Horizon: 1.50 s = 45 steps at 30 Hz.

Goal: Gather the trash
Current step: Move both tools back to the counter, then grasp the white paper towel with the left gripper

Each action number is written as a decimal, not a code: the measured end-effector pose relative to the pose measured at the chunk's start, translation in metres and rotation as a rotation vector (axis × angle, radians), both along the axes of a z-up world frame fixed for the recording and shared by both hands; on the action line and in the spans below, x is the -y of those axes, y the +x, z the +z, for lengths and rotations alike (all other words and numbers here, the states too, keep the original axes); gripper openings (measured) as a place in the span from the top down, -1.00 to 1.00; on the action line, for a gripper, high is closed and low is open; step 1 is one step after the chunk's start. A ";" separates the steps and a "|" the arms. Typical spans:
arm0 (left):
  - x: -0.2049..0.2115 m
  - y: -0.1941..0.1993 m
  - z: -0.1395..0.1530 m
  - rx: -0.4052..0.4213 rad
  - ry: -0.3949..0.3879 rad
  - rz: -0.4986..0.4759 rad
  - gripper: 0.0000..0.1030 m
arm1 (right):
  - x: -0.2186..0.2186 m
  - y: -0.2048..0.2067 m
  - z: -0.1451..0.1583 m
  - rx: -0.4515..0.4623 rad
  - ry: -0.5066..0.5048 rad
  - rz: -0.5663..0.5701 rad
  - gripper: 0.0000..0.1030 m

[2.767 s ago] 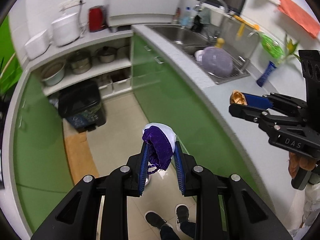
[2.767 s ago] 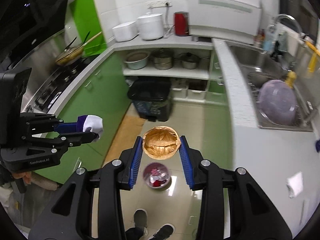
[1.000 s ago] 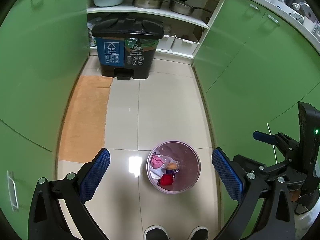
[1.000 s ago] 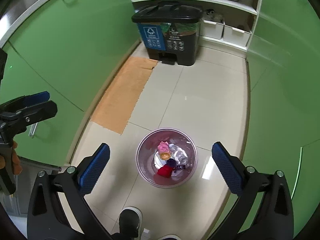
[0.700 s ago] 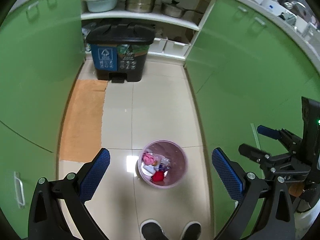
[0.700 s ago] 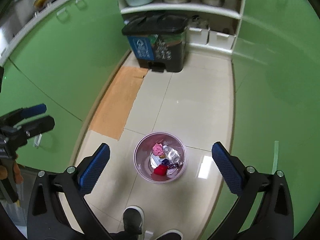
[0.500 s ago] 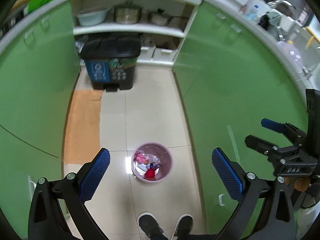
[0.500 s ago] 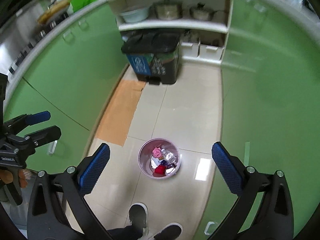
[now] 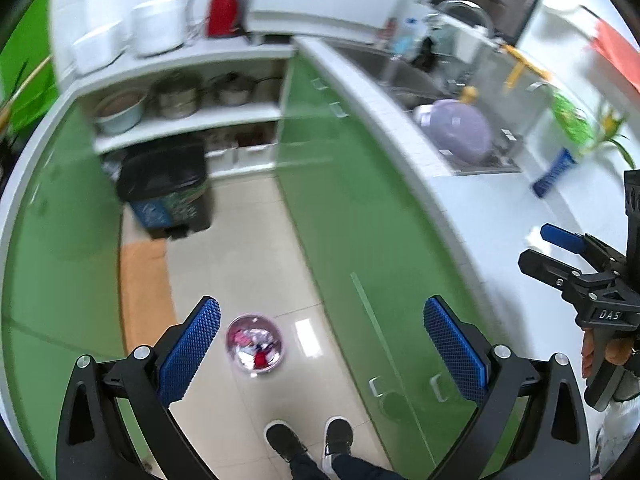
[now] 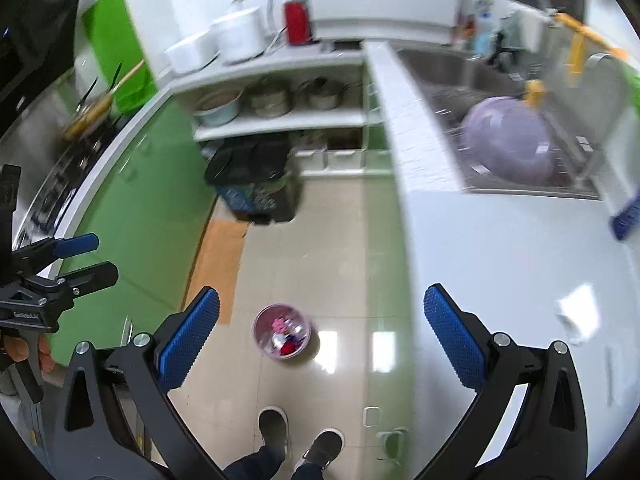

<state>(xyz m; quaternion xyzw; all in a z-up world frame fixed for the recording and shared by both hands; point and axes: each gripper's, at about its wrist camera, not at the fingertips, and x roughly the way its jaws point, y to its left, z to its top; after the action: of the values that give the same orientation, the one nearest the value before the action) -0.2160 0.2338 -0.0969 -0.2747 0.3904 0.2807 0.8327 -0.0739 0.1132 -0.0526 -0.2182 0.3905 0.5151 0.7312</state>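
Observation:
A small pink waste bin [image 9: 255, 347] [image 10: 282, 332] stands on the tiled floor far below, with pink, red and white trash inside. My left gripper [image 9: 322, 308] is open and empty, high above the floor. My right gripper [image 10: 320, 312] is likewise open and empty. Each shows in the other's view: the right gripper [image 9: 536, 245] over the white counter, the left gripper [image 10: 105, 256] beside the green cabinets. A white crumpled scrap [image 10: 576, 316] lies on the counter [image 10: 500, 240] to the right. Both views are motion-blurred.
A black pedal bin [image 9: 164, 188] stands under open shelves with pots. An orange mat [image 10: 220, 260] lies on the floor. The sink holds a purple bowl [image 10: 508, 140]. A blue item [image 10: 624, 216] lies on the counter. The person's shoes [image 9: 308, 440] are near the bin.
Both grippers have risen from just above the pink bin to counter height and tilted up. The purple wad and brown ball held 2.8 s ago are gone from the jaws.

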 end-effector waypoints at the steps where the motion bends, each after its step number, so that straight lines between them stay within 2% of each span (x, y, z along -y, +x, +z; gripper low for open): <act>1: 0.004 0.010 0.007 0.007 0.009 -0.024 -0.90 | 0.013 0.008 0.009 0.009 0.011 -0.029 -0.94; 5: 0.020 0.047 0.027 0.024 0.034 -0.131 -0.90 | 0.057 0.033 0.023 0.015 0.030 -0.138 -0.94; 11: 0.059 0.117 0.046 0.050 0.056 -0.350 -0.90 | 0.129 0.066 0.031 0.024 0.052 -0.334 -0.94; 18: 0.111 0.182 0.052 0.052 0.063 -0.566 -0.90 | 0.214 0.095 0.036 0.033 0.060 -0.544 -0.94; 23: 0.143 0.224 0.050 0.041 0.064 -0.681 -0.90 | 0.254 0.113 0.035 0.031 0.059 -0.635 -0.94; 31: 0.177 0.295 0.034 0.002 0.060 -0.777 -0.90 | 0.293 0.150 0.028 0.008 0.053 -0.703 -0.94; 38: 0.194 0.362 -0.002 -0.056 0.049 -0.834 -0.90 | 0.311 0.182 0.008 -0.025 0.019 -0.722 -0.94; 45: 0.202 0.410 -0.036 -0.129 0.039 -0.860 -0.90 | 0.322 0.210 -0.009 -0.059 0.003 -0.734 -0.94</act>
<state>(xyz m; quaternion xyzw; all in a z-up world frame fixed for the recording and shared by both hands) 0.1935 0.0314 -0.1325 -0.0532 0.5151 -0.0679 0.8528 0.1358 -0.2087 -0.0613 -0.0474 0.4629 0.2253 0.8560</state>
